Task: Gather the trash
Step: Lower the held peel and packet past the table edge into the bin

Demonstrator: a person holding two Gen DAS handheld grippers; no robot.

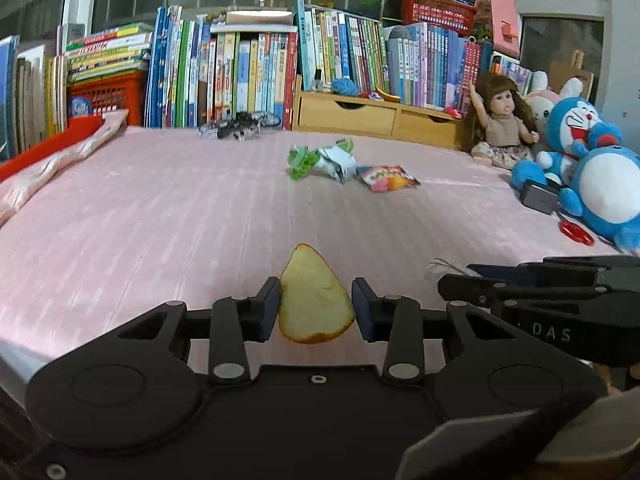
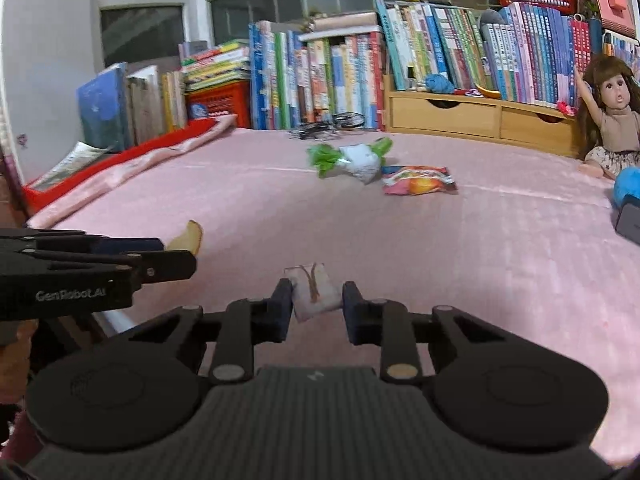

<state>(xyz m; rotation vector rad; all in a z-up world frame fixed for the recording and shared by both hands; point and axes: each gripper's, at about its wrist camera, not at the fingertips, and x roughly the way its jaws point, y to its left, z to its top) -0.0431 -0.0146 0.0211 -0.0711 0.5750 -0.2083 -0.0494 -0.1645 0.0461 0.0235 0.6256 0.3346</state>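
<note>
Pink striped cloth covers the bed (image 1: pixel 160 220), which fills both views. Along its far edge runs a long row of books (image 1: pixel 240 76), with a wooden drawer box (image 1: pixel 376 114) beneath the right-hand part and a red crate (image 1: pixel 108 94) to the left. A folded pink quilt (image 1: pixel 52 164) with red trim lies along the left edge of the bed. At the right edge sit a doll (image 1: pixel 504 120) and blue plush toys (image 1: pixel 588 164), close together.

The left tongs (image 1: pixel 316 308) pinch a yellow peel (image 1: pixel 314 300), both pads against its sides, held above the near part of the bed. The right tongs (image 2: pixel 316 308) pinch a small pale packet (image 2: pixel 314 292) with a brown mark on it, likewise near the bed's front edge. Each tool shows in the other's view, side by side and close.

Farther up the bed, about midway, lie a green-and-white wrapper (image 2: pixel 352 160) and a red-orange wrapper (image 2: pixel 418 179) just beside it, touching or nearly so. A dark tangle (image 1: pixel 238 126) sits at the foot of the books. A small red ring (image 1: pixel 576 232) lies near the plush toys.
</note>
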